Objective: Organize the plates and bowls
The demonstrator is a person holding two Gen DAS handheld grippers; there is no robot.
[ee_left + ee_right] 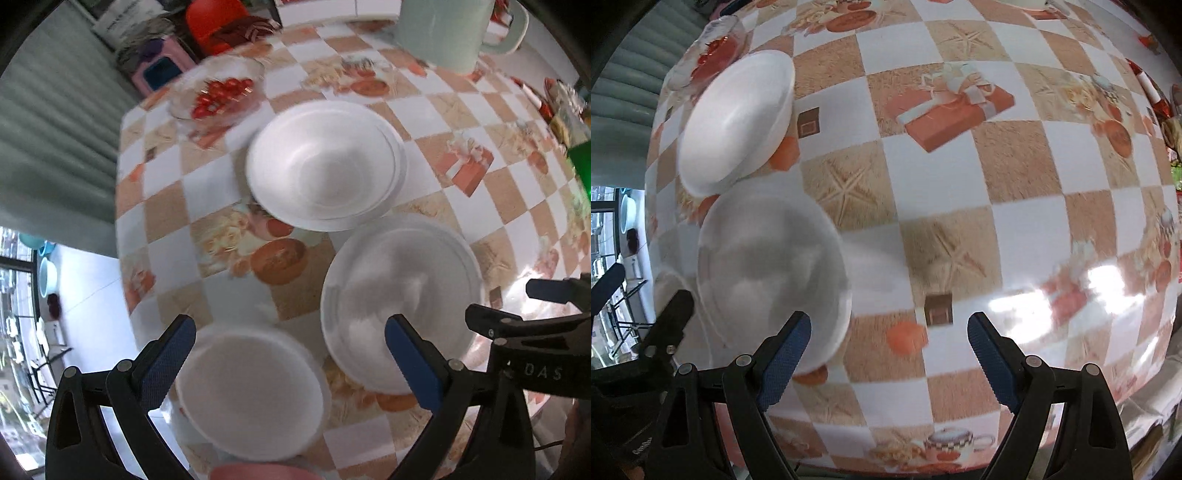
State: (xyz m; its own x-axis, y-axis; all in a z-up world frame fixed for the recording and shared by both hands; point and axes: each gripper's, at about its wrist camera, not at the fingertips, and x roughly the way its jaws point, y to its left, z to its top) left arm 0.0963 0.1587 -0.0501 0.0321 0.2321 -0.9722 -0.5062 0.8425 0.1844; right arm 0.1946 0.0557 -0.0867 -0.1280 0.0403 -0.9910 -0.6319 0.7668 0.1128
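A white bowl [321, 162] sits on a white plate [400, 155] in the middle of the checked table. A second white plate [402, 273] lies nearer, to the right. A smaller white bowl [251, 391] sits at the near edge. My left gripper [290, 334] is open, hovering above and between the small bowl and the near plate. My right gripper [888, 328] is open and empty above the tablecloth, just right of the near plate [768, 266]. The bowl on its plate [735, 118] lies beyond, at the left.
A glass dish of red tomatoes [221, 92] stands at the far left corner. A pale green jug [447, 29] stands at the back. A green item [580, 162] and wrapped things crowd the right edge. The table edge [123, 266] drops off at the left.
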